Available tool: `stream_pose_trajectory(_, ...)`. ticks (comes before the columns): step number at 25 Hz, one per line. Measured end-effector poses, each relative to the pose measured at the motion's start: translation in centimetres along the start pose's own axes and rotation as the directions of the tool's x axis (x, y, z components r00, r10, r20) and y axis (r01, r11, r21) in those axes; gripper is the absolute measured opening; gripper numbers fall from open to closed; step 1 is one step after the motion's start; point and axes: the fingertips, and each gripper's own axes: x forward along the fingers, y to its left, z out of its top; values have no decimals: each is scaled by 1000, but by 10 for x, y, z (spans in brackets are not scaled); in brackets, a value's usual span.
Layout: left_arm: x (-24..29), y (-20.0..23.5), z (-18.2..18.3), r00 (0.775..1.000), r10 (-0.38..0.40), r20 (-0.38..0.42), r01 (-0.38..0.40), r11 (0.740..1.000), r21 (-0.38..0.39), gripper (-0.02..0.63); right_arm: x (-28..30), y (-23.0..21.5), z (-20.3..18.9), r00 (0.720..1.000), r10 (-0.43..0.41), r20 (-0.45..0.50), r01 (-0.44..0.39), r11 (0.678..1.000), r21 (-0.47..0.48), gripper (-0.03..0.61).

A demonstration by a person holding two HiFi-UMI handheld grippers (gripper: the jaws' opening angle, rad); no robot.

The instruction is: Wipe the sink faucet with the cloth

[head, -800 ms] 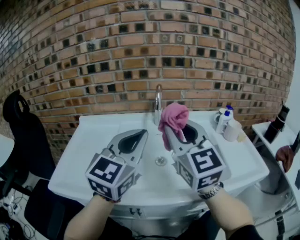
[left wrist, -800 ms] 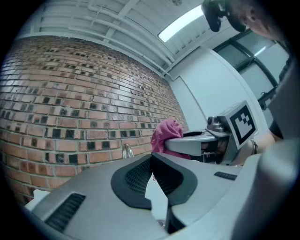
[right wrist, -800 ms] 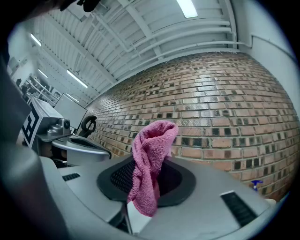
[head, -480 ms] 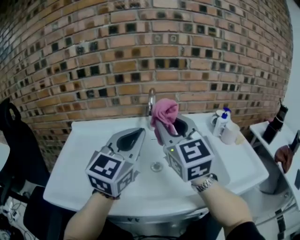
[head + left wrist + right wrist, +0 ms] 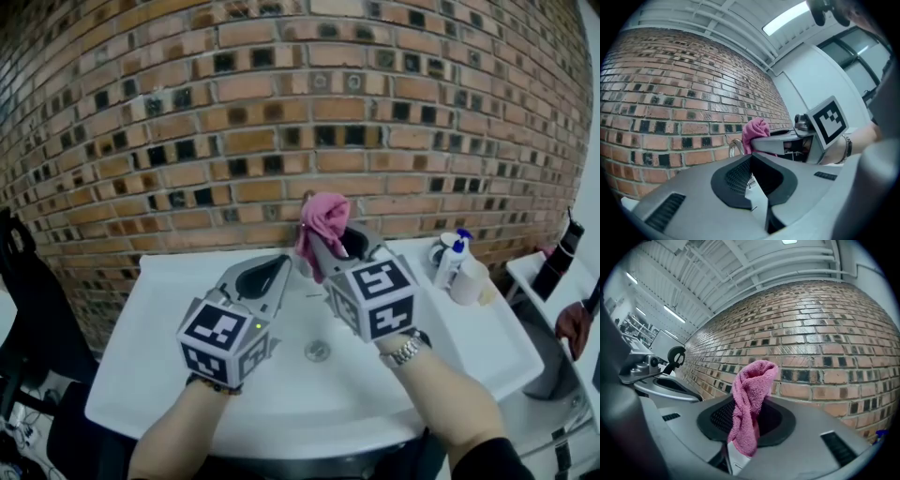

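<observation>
My right gripper (image 5: 322, 249) is shut on a bunched pink cloth (image 5: 322, 221), which sticks up from between its jaws (image 5: 748, 401). In the head view the cloth is raised over the back of the white sink (image 5: 159, 319) and hides the faucet. The left gripper view shows the chrome faucet (image 5: 735, 146) just left of the cloth (image 5: 754, 132); I cannot tell whether they touch. My left gripper (image 5: 278, 270) hovers over the basin to the left of the right one, shut with nothing in it (image 5: 752, 160).
A brick wall (image 5: 281, 112) rises right behind the sink. The drain (image 5: 318, 351) lies below the grippers. A pump bottle (image 5: 452, 251) and a cup (image 5: 467, 279) stand at the sink's right rear. A black chair (image 5: 13, 272) is far left, a person's hand (image 5: 572, 326) far right.
My right gripper has carried the cloth up and back toward the wall, and the cloth now covers the faucet in the head view. The left gripper keeps its place beside it.
</observation>
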Motion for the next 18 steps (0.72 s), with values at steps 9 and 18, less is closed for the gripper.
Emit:
stream_pose_trajectory(9,20,21,-12,1000,8,-18,-8,1000,-22,3,28,-20,14,999,13,51,-14,1000,6,106)
stream_pose_trajectory(18,28,29,-28,999,5,-34,-7,999,-49,3,52,-48,20,997,2,80,-8,997,71,101)
